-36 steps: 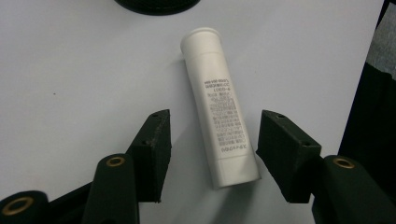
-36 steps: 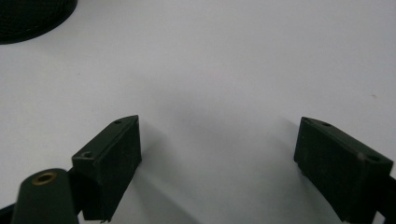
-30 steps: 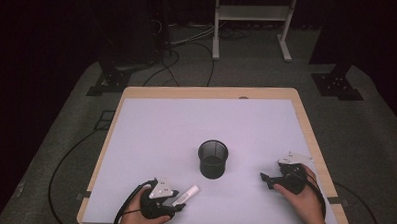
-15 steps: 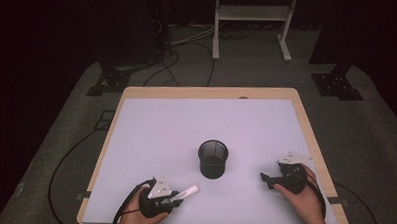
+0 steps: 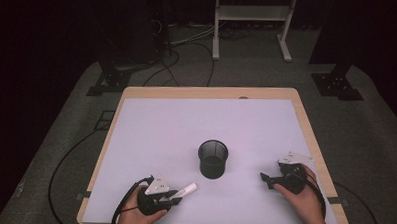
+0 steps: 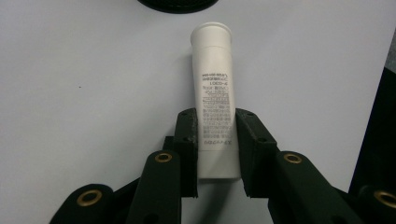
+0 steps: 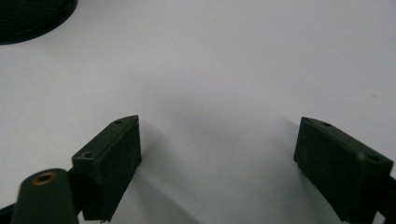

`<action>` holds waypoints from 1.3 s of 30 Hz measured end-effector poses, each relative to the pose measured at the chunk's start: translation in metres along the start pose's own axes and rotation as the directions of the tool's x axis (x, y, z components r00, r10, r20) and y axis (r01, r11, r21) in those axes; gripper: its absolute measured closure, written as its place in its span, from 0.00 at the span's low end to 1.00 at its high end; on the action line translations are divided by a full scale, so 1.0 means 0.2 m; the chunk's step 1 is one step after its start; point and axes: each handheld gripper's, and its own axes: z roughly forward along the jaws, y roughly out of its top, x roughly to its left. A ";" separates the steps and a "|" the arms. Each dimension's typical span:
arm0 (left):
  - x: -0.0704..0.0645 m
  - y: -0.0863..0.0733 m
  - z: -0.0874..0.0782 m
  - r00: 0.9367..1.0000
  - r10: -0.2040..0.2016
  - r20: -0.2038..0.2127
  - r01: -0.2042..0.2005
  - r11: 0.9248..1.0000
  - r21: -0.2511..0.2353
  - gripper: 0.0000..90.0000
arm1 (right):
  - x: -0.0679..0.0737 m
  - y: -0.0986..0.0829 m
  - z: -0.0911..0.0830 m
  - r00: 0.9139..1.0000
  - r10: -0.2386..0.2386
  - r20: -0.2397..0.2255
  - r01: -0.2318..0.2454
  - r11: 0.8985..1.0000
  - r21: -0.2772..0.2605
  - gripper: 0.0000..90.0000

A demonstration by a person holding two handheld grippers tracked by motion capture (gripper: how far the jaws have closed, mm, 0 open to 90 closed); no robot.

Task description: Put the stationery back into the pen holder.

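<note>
Left gripper clamps white tube near its base; it may pivot, missing mesh cup. Right gripper is wide apart, empty.

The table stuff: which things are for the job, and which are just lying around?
For the job, probably:
white tube, held in the left gripper
black mesh cup
right gripper, jaws apart

Just lying around:
cables on the floor
white stand behind the table

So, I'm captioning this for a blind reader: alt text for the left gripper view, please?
The left gripper clamps a white printed tube between its two black jaws, above a white table. The tube's cap end points toward a black mesh cup at the top edge.
</note>
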 end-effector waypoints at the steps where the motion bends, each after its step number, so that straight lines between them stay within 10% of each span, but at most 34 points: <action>1: 0.00 0.00 0.00 1.000 -0.003 -0.001 0.003 1.000 -0.008 0.79 | 0.00 0.00 0.00 1.000 0.000 0.000 0.000 1.000 0.000 0.15; 39: 0.02 0.26 -0.22 0.999 0.020 0.049 -0.009 0.977 -0.215 0.79 | 0.00 0.00 0.00 1.000 0.001 0.000 -0.001 1.000 0.001 0.15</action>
